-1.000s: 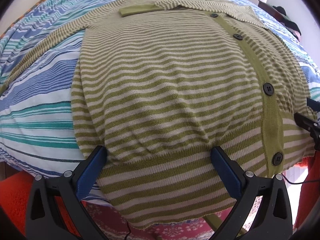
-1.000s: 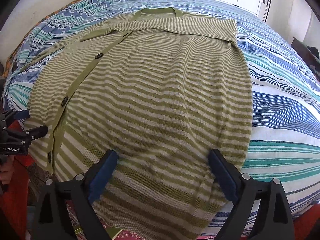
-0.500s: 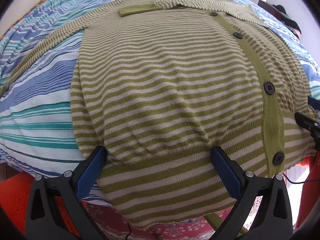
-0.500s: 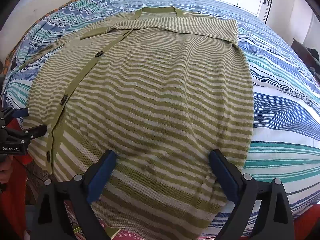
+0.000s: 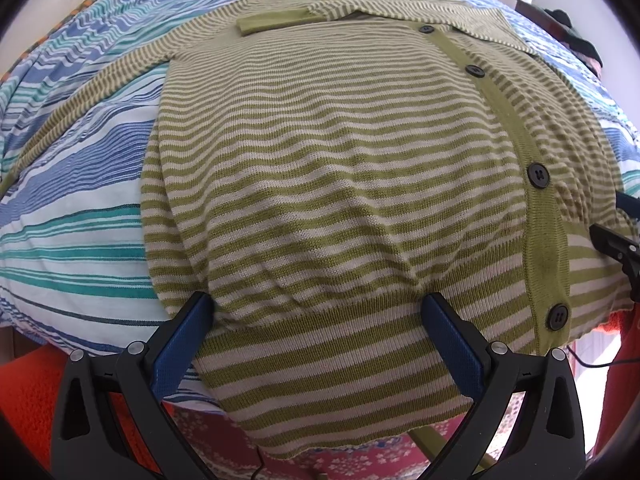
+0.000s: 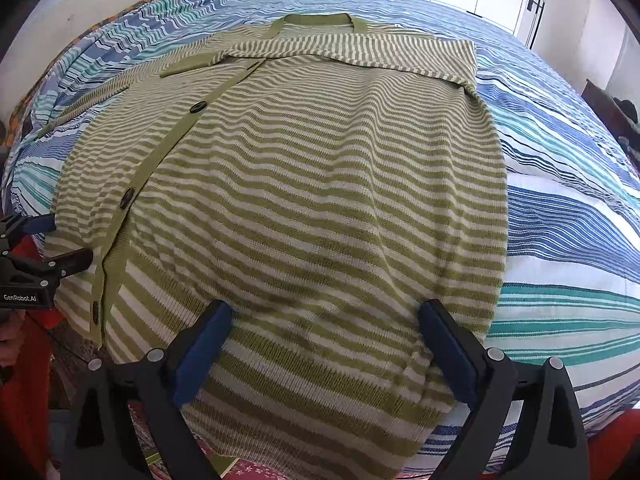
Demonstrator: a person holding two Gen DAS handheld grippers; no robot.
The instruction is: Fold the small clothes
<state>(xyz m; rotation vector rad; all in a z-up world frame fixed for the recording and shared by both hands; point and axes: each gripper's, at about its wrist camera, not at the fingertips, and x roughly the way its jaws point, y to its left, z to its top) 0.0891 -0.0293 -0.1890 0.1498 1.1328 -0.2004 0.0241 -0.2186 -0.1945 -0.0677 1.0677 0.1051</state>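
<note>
Both tools stand wide open at the hem of a green-and-cream striped cardigan (image 5: 320,168). I see my left tool (image 5: 320,320) with its blue-padded fingers (image 5: 182,340) spread over the hem band, left of the cardigan's button placket (image 5: 516,128). My right tool (image 6: 324,328) is spread the same way over the hem to the right of that placket. The cardigan lies flat and buttoned on a bed covered by a blue, teal and white striped bedspread (image 6: 568,208), its hem hanging over the bed's near edge and its sleeves folded across near the collar.
</note>
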